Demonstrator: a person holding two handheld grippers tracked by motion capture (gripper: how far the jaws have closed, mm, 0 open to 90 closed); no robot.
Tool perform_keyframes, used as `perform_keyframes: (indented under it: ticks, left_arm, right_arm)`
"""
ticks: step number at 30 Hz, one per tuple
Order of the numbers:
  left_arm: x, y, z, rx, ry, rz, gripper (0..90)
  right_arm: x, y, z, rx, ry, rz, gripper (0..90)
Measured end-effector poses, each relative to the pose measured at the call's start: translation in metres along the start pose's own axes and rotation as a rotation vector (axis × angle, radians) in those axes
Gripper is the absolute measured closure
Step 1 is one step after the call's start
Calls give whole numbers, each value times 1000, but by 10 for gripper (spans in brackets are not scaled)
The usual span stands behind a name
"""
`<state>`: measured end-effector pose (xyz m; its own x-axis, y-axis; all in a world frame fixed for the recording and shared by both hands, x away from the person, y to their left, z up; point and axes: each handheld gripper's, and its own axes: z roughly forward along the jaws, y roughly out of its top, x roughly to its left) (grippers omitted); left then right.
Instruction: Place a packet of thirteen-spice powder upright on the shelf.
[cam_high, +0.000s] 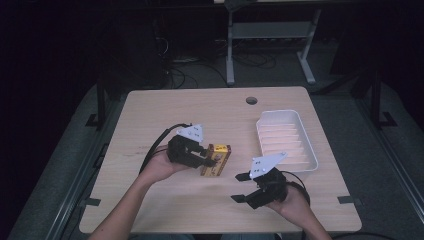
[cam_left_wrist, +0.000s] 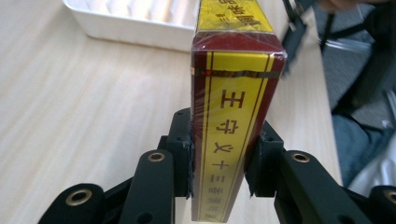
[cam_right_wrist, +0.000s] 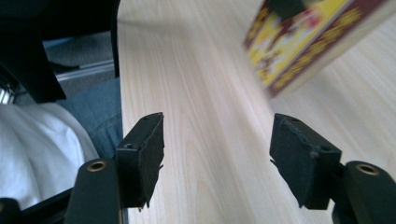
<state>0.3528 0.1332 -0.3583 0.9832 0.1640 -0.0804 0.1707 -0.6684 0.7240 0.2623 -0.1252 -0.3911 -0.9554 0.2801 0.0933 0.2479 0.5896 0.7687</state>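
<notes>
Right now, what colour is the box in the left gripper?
Yellow with dark red borders, the box shows best in the left gripper view.

Left gripper (cam_high: 206, 156) fingers (cam_left_wrist: 180, 161) clamped tight, right gripper (cam_high: 241, 187) fingers (cam_right_wrist: 142, 154) spread apart

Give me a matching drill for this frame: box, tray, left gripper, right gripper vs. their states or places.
Things:
1. box
2. tray
3. left gripper
4. right gripper

States:
A. jaws apart, nothing between them
B. white, lying at the right of the table
C. red and yellow, clamped between two pads
D. shut on the box

Pairs: 1-C, 2-B, 3-D, 4-A
</notes>
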Motion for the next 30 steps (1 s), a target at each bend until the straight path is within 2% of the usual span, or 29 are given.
perform_keyframes:
  ticks: [3,8,15,21,30]
  left_arm:
    - [3,6,3,-23,13,-10,670]
    - [7,18,10,-28,25,-6,670]
    - [12,38,23,-43,32,1,670]
    - [17,54,34,-69,21,0,670]
    - [24,77,48,-120,7,-1,669]
  right_arm:
    - [1,-5,3,10,12,-12,331]
    - [3,-10,7,19,28,-27,316]
    - [8,-14,14,40,38,-90,306]
    - [10,-15,20,71,36,-122,303]
    - [11,-15,23,85,30,-133,300]
